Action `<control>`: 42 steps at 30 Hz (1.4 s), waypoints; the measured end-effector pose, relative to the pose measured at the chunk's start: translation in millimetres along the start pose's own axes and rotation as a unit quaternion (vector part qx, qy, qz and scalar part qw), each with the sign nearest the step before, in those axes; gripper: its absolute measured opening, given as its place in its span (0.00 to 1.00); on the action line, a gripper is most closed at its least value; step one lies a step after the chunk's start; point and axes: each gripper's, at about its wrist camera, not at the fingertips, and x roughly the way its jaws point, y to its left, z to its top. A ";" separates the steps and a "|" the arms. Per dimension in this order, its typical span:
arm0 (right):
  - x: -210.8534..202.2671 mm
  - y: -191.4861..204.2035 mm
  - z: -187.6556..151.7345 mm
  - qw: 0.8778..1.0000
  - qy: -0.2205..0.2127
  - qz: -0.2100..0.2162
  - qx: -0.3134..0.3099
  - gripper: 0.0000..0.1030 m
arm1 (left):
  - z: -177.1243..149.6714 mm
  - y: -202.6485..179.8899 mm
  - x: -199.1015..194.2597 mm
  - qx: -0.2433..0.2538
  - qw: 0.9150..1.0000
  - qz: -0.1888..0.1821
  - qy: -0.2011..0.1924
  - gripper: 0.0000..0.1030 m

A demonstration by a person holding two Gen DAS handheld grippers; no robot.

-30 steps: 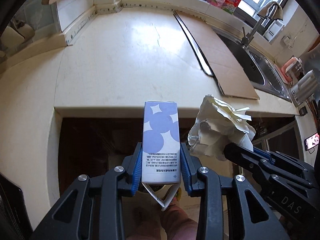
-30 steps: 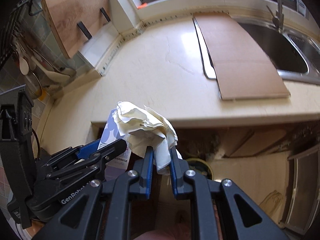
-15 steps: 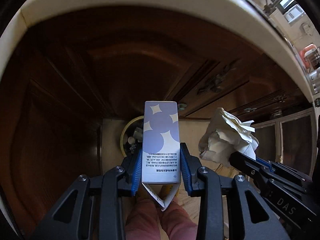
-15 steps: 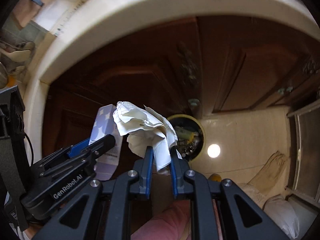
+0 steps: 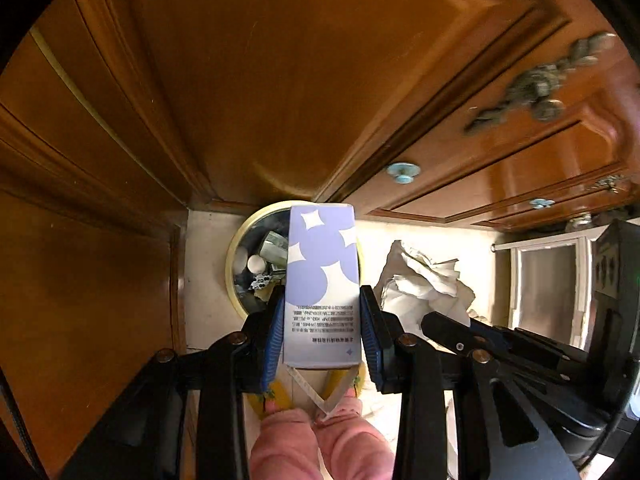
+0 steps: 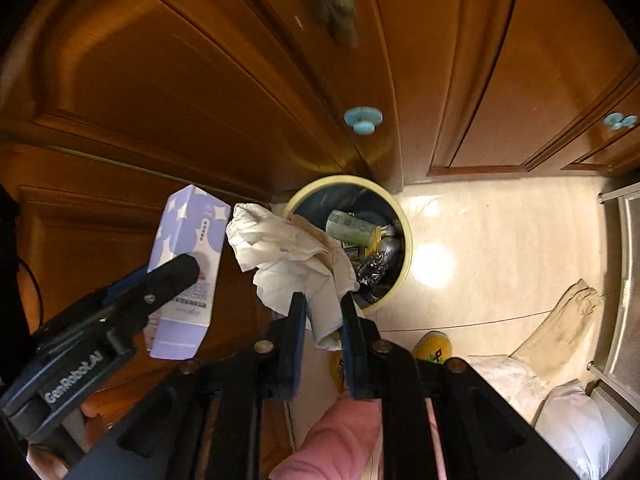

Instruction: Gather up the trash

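My left gripper (image 5: 322,328) is shut on a lilac and white carton (image 5: 322,280), held upright above a round yellow-rimmed trash bin (image 5: 236,256) on the floor. My right gripper (image 6: 322,304) is shut on a crumpled white paper wad (image 6: 288,256), held over the near left rim of the bin (image 6: 404,232). The bin holds a green can, foil and other trash. The carton (image 6: 186,268) sits left of the paper in the right wrist view; the paper (image 5: 420,284) sits right of the carton in the left wrist view.
Brown wooden cabinet doors (image 6: 200,80) with pale blue knobs (image 6: 363,120) stand right behind the bin. The floor (image 6: 500,248) is pale tile. White bags (image 6: 560,408) and a cloth lie at the right. The person's legs and yellow slippers (image 6: 434,346) are below the grippers.
Both grippers have dropped from counter height down in front of the cabinets and closer to the bin, which now looks larger. Both still hold their items.
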 end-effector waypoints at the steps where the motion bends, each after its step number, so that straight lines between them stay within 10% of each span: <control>1: 9.8 -2.1 1.3 1.000 0.005 0.002 -0.001 0.19 | 0.0 2.3 4.8 -0.002 1.000 0.000 0.000 0.35; 6: 39.9 -8.9 8.7 0.999 0.032 0.003 -0.001 0.31 | 4.2 6.8 15.0 -0.010 1.000 0.003 0.001 0.69; 13: 41.6 -4.3 5.3 0.999 0.034 0.006 -0.003 0.43 | 2.8 19.7 15.9 -0.019 1.000 0.022 0.007 0.80; 42: -114.8 33.0 0.4 1.000 -0.024 0.014 0.010 0.50 | 5.0 -35.7 -165.8 0.017 0.996 0.052 -0.066 0.92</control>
